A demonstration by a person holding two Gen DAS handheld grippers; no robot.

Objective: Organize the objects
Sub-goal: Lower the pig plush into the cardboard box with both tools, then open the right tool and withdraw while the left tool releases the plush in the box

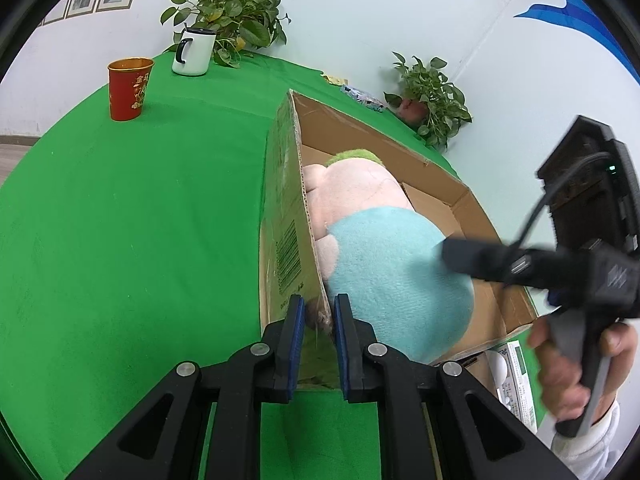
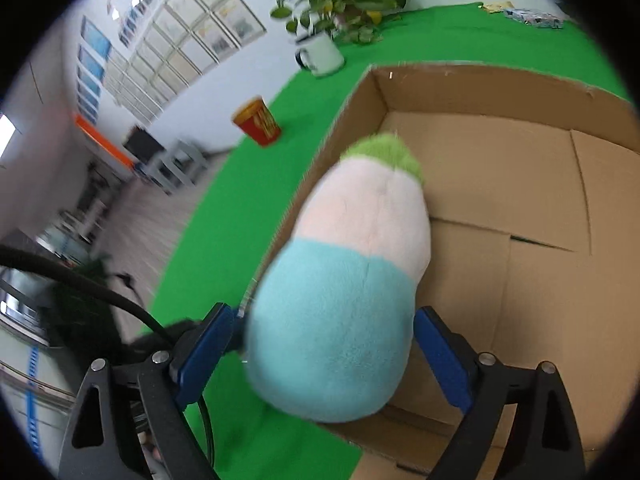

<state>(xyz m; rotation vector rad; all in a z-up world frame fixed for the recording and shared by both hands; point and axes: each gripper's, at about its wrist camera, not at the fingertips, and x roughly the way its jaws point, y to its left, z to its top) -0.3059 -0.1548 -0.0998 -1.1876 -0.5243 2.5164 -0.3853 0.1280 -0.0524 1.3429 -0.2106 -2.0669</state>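
Jaws of the left gripper [image 1: 318,320] pinch the near wall of the cardboard box [image 1: 288,216]. The right gripper [image 2: 324,344] has its jaws spread wide on either side of the plush toy [image 2: 344,292], which lies in the box against that wall. Beyond, on the green bench [image 1: 140,220], stand a red cup [image 1: 128,88] and a white mug [image 1: 194,52].

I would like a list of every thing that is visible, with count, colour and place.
cardboard box: one, brown, open, on the green table
plush toy: one, pink, blue and green, in the box against its left wall
red cup: one, on the table
white mug: one, before a plant
potted plants: two, green, at the table's far edge
left tongs: shut on the box wall
right tongs: open around the toy
hand: one, holding the right tongs
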